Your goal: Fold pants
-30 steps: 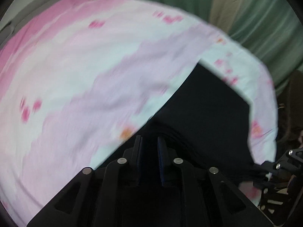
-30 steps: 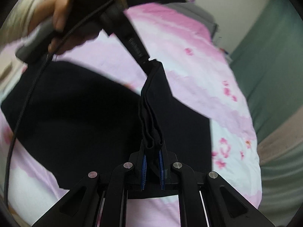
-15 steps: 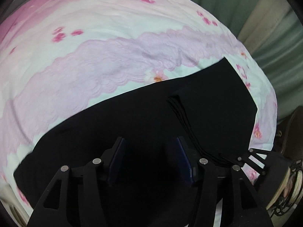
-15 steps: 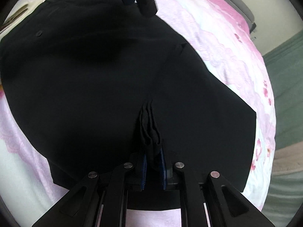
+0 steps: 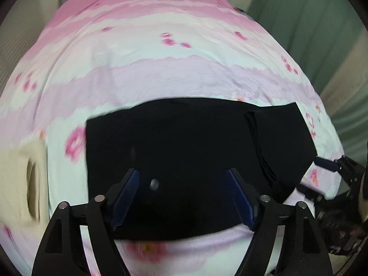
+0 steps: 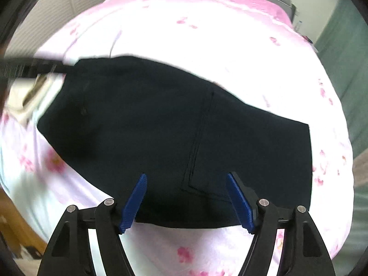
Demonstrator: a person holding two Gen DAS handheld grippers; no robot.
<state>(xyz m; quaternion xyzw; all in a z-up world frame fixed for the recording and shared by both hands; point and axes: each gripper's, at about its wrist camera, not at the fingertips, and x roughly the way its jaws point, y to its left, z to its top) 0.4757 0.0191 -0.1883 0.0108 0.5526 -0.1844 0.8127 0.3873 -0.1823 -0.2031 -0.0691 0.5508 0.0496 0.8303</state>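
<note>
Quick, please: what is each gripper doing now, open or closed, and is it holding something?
Left gripper: open, holding nothing, above the black pants.
Right gripper: open, holding nothing, above the same pants.

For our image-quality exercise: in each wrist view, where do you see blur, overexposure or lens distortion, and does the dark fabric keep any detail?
Left wrist: fisheye bends the bedsheet into a dome; its left edge is motion-smeared; the pants read near-solid black, only a stitched edge showing.
Right wrist: the sheet blows out to white mid-frame; left side streaked; seams on the pants stay faintly legible.
</note>
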